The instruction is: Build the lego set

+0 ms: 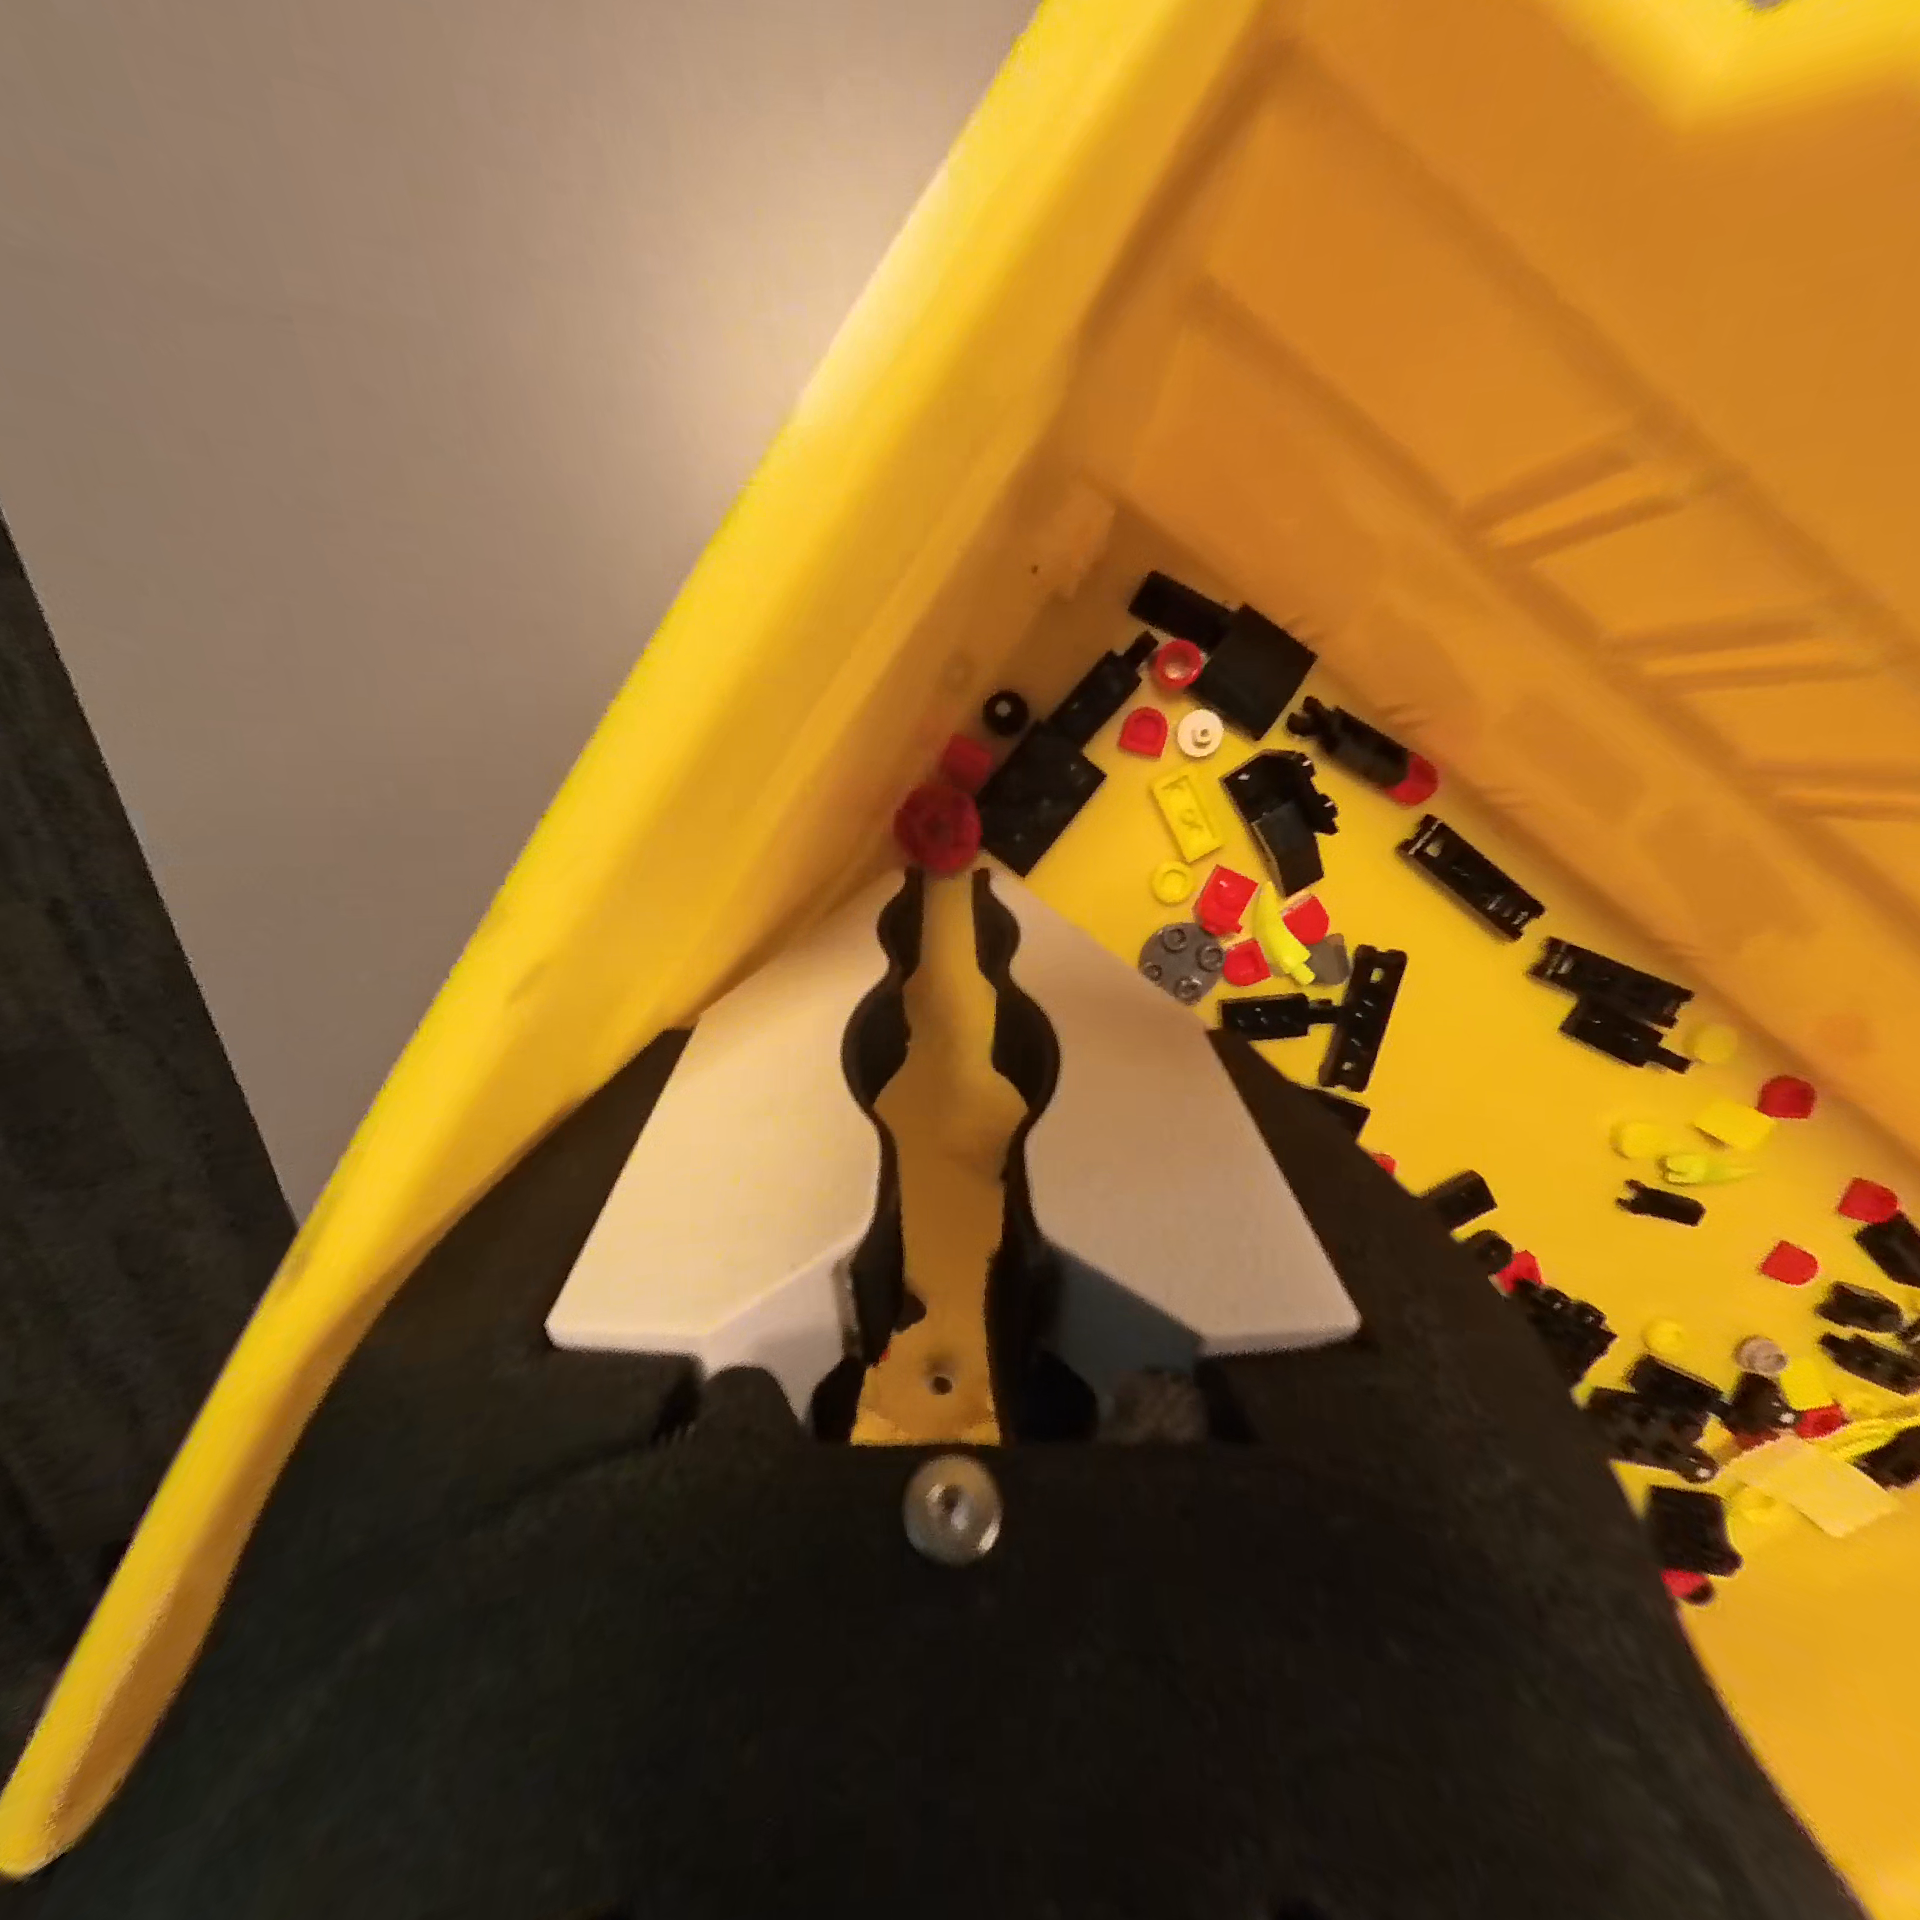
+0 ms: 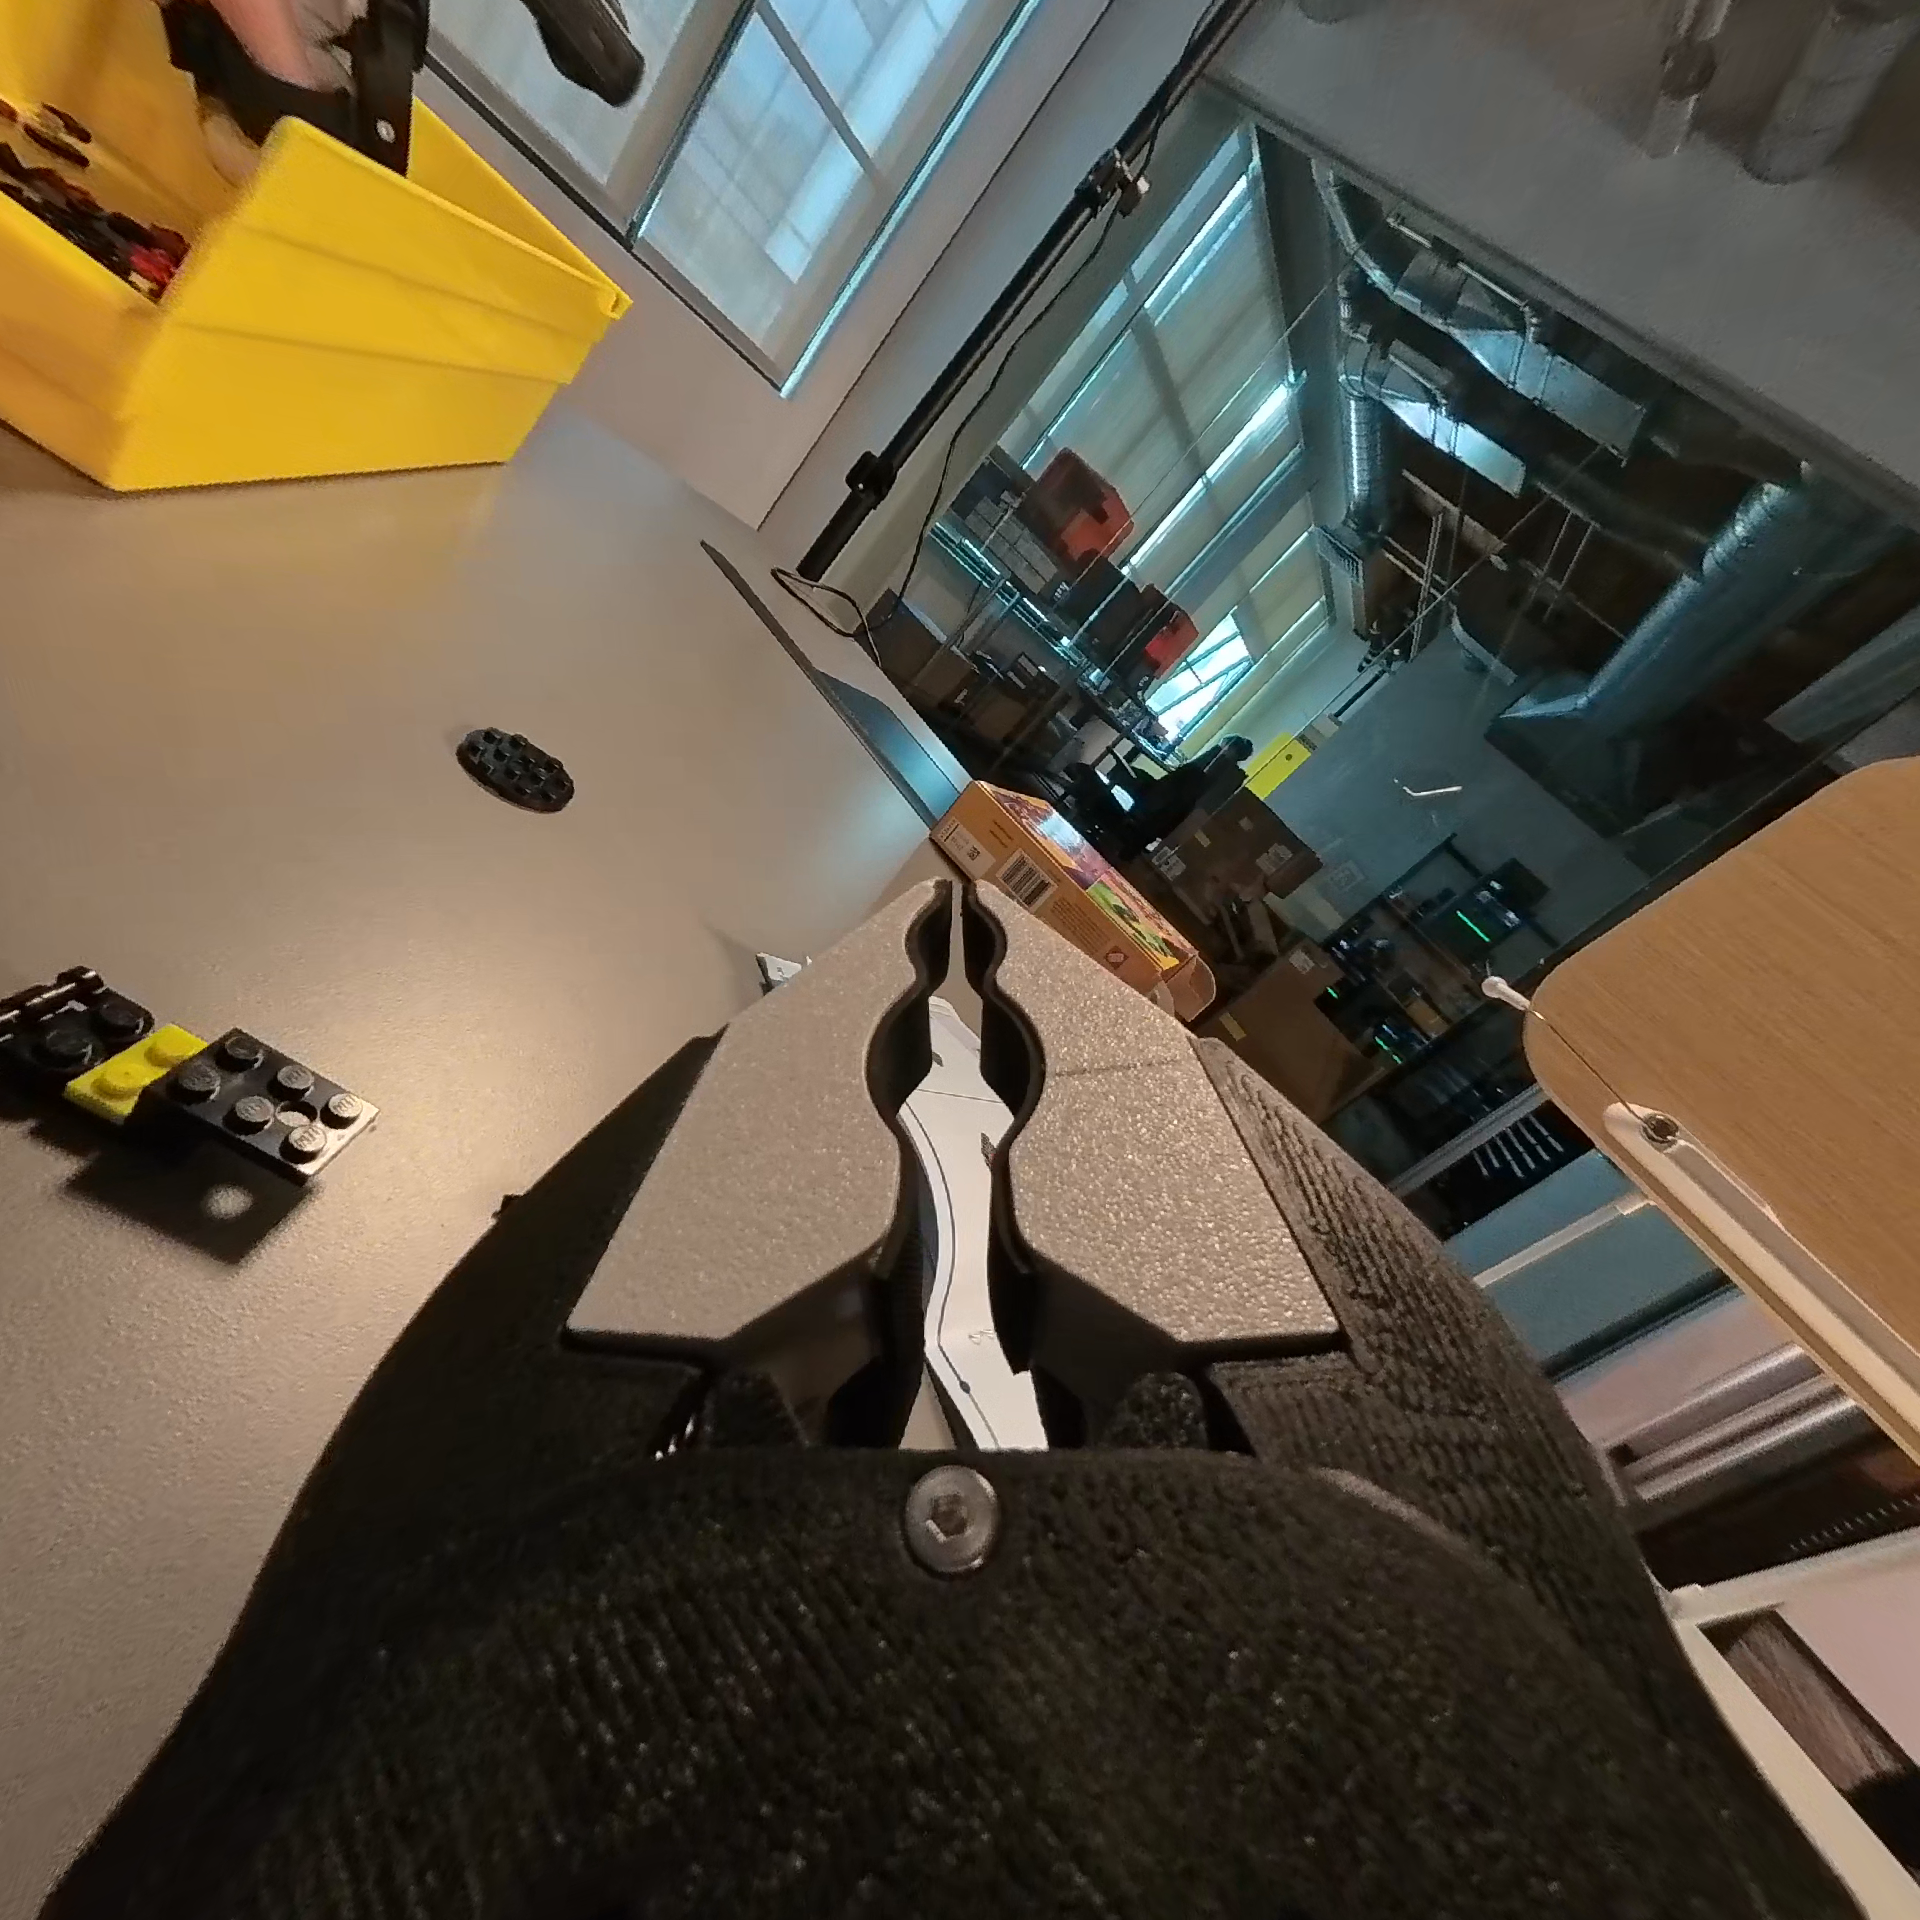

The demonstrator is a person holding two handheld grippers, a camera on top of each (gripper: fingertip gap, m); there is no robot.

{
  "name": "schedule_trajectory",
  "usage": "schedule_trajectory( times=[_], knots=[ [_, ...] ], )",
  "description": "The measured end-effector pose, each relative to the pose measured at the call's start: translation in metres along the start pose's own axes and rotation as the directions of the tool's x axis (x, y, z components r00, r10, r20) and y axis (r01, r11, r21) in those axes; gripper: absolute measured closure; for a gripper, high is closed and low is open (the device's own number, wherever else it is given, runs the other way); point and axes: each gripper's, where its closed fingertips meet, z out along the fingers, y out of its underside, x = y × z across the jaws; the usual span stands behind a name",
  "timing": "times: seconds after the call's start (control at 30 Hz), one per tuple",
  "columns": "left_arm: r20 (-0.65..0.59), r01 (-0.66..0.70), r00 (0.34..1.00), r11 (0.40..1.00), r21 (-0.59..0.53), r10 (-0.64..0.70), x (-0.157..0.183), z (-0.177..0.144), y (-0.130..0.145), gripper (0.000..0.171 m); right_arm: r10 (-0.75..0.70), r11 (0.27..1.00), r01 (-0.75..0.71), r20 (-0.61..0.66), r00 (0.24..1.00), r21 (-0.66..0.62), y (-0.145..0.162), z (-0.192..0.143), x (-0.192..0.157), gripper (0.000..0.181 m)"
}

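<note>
Our left gripper [image 1: 943,881] reaches into the yellow bin [image 1: 1455,343], jaws narrowly parted at a dark red round piece [image 1: 937,824]. Our right gripper [image 2: 956,902], jaws nearly closed and empty, hovers beside the partial assembly [image 2: 197,1086] on the bench [image 2: 416,623].

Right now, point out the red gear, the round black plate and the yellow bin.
red gear [image 1: 937,824], left wrist view, its hub
round black plate [image 2: 515,770], right wrist view, studded top
yellow bin [image 2: 343,343], right wrist view, outer wall

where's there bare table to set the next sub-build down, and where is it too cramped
Bare table lies between the yellow bin, the black round plate and the black-and-yellow assembly, and also nearer than the assembly. Crowded: inside the bin, where loose pieces cover the floor by the left gripper.
</note>
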Motion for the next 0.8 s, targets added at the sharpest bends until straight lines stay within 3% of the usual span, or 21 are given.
schedule_trajectory(
  times=[0.13, 0.33, 0.6, 0.7, 0.8],
  knots=[
    [0.054, -0.084, 0.995, 0.996, 0.019, 0.083, 0.000, -0.003, -0.003, 0.155, 0.001, 1.000, -0.001, 0.001, 1.000, 0.000, 0.000, 0.000, 0.000, 0.181],
    [0.115, -0.175, 0.979, 0.982, 0.076, 0.166, -0.001, -0.007, -0.018, 0.171, -0.002, 1.000, 0.002, 0.004, 1.000, 0.001, -0.001, 0.000, -0.001, 0.181],
    [0.074, -0.088, 0.993, 0.996, -0.007, 0.088, -0.004, -0.004, -0.001, 0.171, 0.001, 1.000, -0.001, 0.009, 1.000, 0.004, -0.001, 0.000, -0.001, 0.181],
    [0.000, -0.066, 0.998, 0.995, -0.074, 0.066, 0.007, -0.008, 0.011, 0.171, 0.001, 1.000, -0.001, 0.011, 1.000, 0.004, -0.001, 0.000, -0.002, 0.181],
    [0.003, -0.032, 0.999, 0.999, -0.024, 0.032, 0.006, -0.016, 0.005, 0.165, 0.001, 1.000, -0.001, 0.014, 1.000, 0.005, -0.001, 0.000, -0.002, 0.181]
  ],
)
